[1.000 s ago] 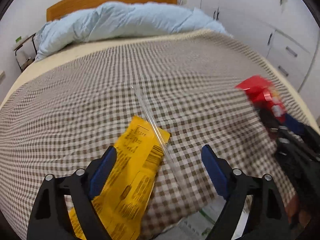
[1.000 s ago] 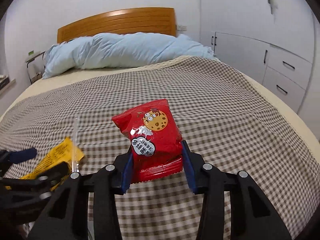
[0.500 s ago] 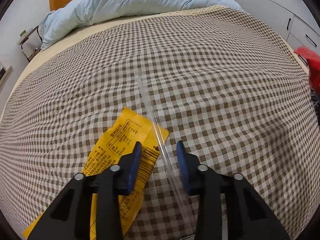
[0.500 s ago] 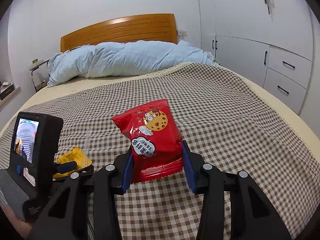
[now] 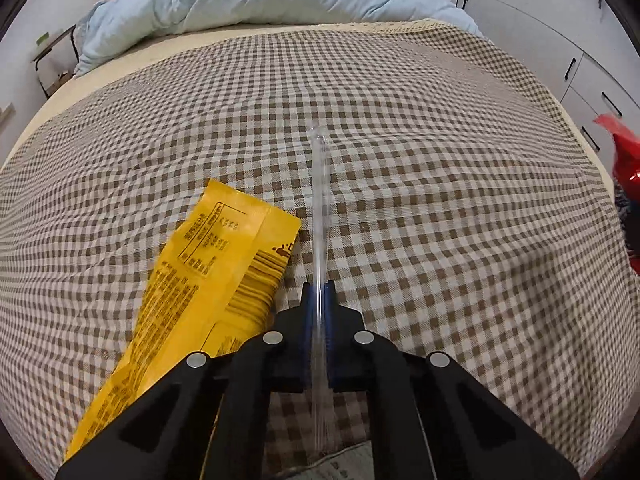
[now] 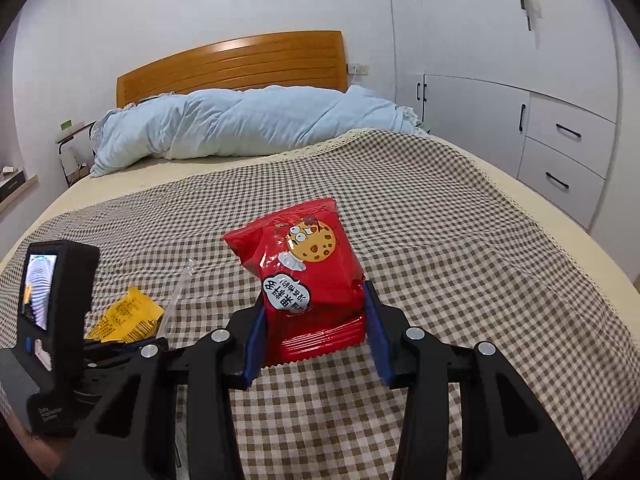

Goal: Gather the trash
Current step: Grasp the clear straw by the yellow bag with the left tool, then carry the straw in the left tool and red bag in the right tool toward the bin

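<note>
A clear plastic straw wrapper (image 5: 321, 208) lies on the checked bedspread (image 5: 420, 184), and my left gripper (image 5: 319, 304) is shut on its near end. Just left of it a yellow snack wrapper (image 5: 200, 276) lies flat, partly under the gripper's body. My right gripper (image 6: 312, 332) is shut on a red cookie packet (image 6: 306, 268), held upright above the bedspread (image 6: 460, 248). The right wrist view also shows the straw wrapper (image 6: 178, 296), the yellow wrapper (image 6: 124, 316) and the left gripper's camera body (image 6: 52, 308) at the left. The red packet (image 5: 624, 152) shows at the right edge of the left wrist view.
A light blue duvet (image 6: 248, 124) is bunched at the head of the bed below a wooden headboard (image 6: 232, 64). White cupboards with drawers (image 6: 560, 136) stand along the right. A small bedside stand (image 6: 74, 144) is at the far left.
My left gripper's jaws have come together from wide apart onto the clear straw wrapper. The right gripper still holds the red packet and has moved slightly back from the bed.
</note>
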`<move>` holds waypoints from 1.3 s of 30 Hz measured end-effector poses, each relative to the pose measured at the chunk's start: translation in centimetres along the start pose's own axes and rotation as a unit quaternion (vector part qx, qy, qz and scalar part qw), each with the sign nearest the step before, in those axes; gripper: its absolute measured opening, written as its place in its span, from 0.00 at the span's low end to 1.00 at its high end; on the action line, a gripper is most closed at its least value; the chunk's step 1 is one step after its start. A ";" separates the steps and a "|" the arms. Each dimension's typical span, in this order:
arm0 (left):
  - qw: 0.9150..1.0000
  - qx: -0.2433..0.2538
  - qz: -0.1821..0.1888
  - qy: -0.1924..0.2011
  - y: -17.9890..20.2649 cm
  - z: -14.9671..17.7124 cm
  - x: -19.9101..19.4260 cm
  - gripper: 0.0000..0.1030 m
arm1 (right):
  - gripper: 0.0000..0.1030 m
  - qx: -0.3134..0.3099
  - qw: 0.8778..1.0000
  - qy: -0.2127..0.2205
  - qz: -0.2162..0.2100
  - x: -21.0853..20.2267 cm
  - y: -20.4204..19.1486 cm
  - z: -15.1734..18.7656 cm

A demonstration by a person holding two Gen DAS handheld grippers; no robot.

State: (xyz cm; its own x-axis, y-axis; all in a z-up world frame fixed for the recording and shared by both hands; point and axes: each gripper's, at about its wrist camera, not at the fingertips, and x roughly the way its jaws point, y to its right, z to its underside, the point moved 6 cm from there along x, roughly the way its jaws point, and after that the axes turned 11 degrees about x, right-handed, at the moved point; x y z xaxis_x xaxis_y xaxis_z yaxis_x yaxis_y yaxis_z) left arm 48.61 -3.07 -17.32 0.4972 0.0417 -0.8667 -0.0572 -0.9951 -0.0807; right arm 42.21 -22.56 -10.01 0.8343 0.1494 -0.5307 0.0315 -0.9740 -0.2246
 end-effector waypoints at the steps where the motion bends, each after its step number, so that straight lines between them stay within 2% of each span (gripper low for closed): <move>1: 1.000 0.000 0.000 0.004 0.0 0.1 -0.4 0.03 | 0.42 0.000 1.000 0.001 0.000 -0.3 0.0 0.0; 11: 0.999 0.001 -0.003 0.052 0.3 0.6 -6.9 0.03 | 0.42 0.002 1.000 0.015 -0.009 -3.6 -0.1 -0.2; 17: 0.997 -0.004 -0.013 0.082 -0.7 1.0 -10.7 0.03 | 0.42 -0.001 1.000 0.024 -0.019 -5.8 -0.5 -0.2; 23: 0.994 -0.016 -0.003 0.109 -2.1 1.7 -14.0 0.03 | 0.42 -0.018 0.999 0.038 -0.025 -8.3 -1.1 -0.1; 30: 0.991 -0.019 0.002 0.135 -3.5 3.9 -17.9 0.03 | 0.42 -0.017 0.998 0.055 -0.037 -12.0 -0.9 0.4; 39: 0.986 -0.020 0.018 0.166 -4.5 7.9 -22.9 0.03 | 0.42 -0.026 0.996 0.076 -0.047 -16.7 -1.3 3.1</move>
State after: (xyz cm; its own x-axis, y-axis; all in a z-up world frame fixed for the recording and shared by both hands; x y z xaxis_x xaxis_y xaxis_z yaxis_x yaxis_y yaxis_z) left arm 30.63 1.18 -0.98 0.7523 -0.0179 -0.6586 -0.0480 -0.9985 -0.0276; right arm 26.52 -23.24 -3.40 0.8998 0.2165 -0.3787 0.1385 -0.9651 -0.2224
